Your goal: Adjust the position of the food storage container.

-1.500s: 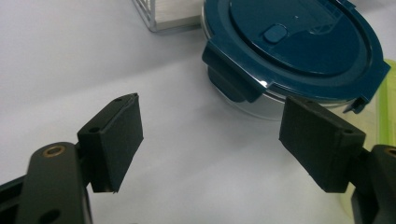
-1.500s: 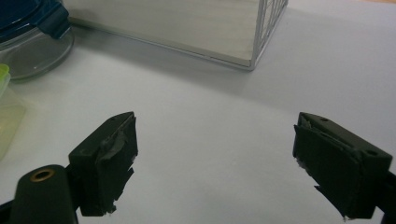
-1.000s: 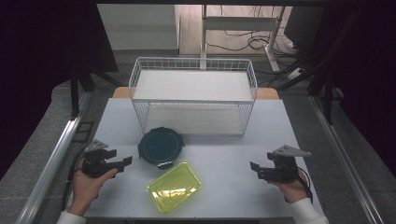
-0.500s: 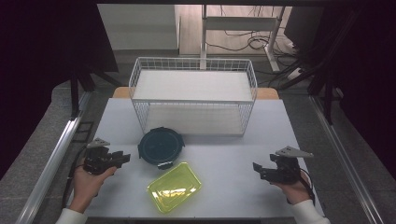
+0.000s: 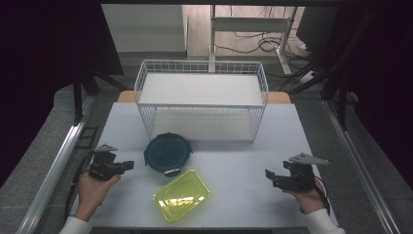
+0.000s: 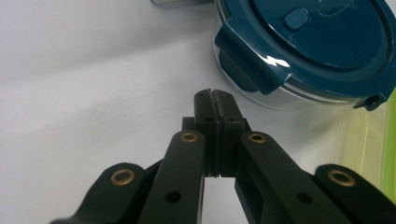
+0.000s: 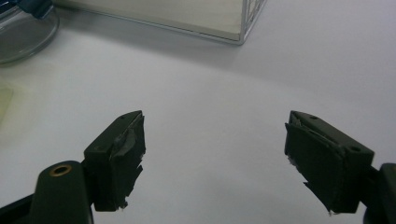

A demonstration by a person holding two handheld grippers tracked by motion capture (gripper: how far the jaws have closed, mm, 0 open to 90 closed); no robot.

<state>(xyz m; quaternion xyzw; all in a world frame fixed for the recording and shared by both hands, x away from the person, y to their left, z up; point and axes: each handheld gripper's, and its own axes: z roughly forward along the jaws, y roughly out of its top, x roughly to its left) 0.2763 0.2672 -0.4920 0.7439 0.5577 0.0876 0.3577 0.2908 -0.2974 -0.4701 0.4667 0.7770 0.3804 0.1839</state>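
High view, one round container point(image 5: 167, 153), one yellow-green tray point(image 5: 182, 195), one wire basket point(image 5: 201, 100)

A round clear container point(image 5: 168, 154) with a dark blue clip-on lid, closed and upright, stands on the white table just in front of the wire basket, while a translucent yellow-green rectangular tray point(image 5: 182, 195) lies flat, turned diagonally, just beside its near edge.
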